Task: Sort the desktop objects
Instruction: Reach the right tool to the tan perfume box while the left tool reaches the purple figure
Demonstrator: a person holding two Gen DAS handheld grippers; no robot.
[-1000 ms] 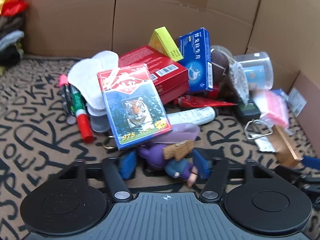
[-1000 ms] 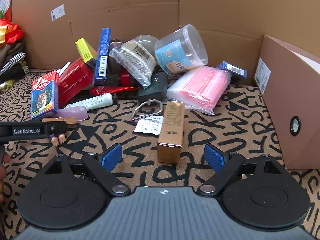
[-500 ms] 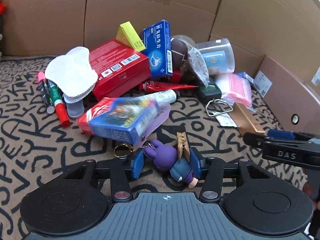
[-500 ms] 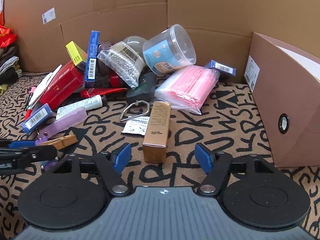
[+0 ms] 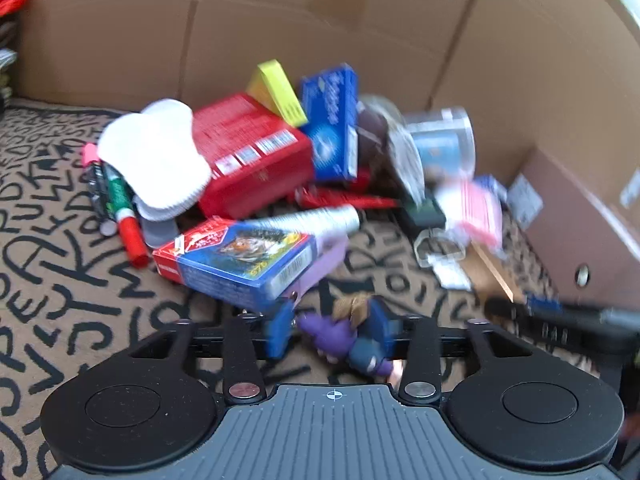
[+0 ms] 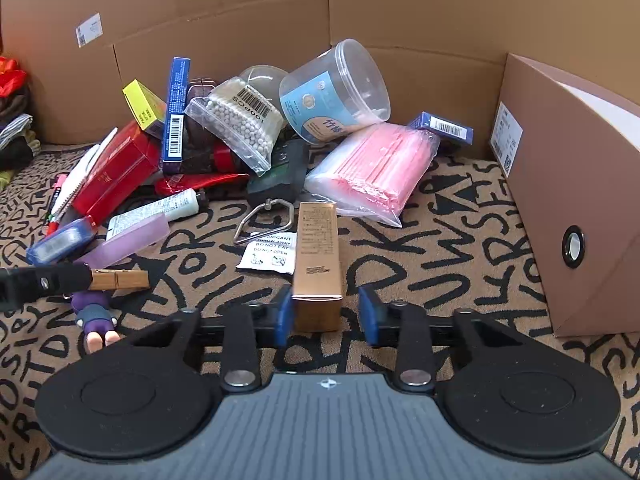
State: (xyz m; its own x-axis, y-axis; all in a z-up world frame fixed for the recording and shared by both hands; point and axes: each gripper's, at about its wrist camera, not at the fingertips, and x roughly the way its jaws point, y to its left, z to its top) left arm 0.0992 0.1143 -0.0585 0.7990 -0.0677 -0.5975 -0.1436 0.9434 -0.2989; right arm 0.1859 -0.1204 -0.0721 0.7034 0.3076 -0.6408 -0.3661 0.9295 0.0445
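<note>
My left gripper (image 5: pixel 334 330) is shut on a purple doll keychain (image 5: pixel 340 338) with a wooden clothespin (image 5: pixel 354 306) on it. In the right wrist view the doll (image 6: pixel 96 316) hangs at the left under the left gripper's finger. My right gripper (image 6: pixel 326 314) is open around the near end of a tan carton (image 6: pixel 318 260) lying on the patterned cloth (image 6: pixel 440 248); the left pad touches it and the right pad stands apart. A tiger card box (image 5: pixel 236 258) lies flat just ahead of the left gripper.
A pile of boxes, tubes, markers (image 5: pixel 120 204), a cotton-swab bag (image 6: pixel 236 124), a clear tub (image 6: pixel 336 92) and a pink bag (image 6: pixel 376 168) fills the back. A brown cardboard box (image 6: pixel 568 200) stands at the right. Cardboard walls (image 6: pixel 400 8) surround the cloth.
The left gripper has closed on the doll and pulled it back; the tiger card box fell flat. The right gripper has moved forward around the tan carton and narrowed.
</note>
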